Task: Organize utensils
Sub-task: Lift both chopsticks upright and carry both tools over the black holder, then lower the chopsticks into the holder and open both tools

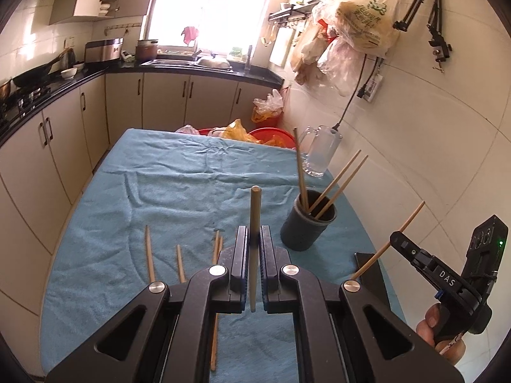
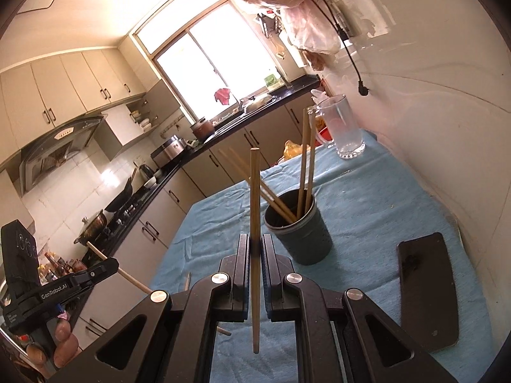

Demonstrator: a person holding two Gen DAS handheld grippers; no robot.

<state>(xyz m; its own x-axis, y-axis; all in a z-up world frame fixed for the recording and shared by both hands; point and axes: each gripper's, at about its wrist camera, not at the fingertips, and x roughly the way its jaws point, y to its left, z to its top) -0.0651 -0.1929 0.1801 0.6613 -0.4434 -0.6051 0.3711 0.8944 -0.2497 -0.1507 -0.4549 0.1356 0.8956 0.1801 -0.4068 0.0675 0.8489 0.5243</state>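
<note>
We note left claw (image 1: 254, 239) clamped on one chopstick (image 1: 254, 210), upright. Right claw (image 2: 254, 249) likewise grips chopstick (image 2: 254, 191). Holder (image 2: 295, 226) on counter (image 1: 179, 185) has more chopsticks; loose sticks (image 1: 150, 252) lie left of holder.

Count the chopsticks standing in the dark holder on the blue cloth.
4. In the right wrist view, two upright chopsticks stand at the right side of the dark holder, and two leaning chopsticks tilt left. The left wrist view separates only three; more could be hidden.
</note>
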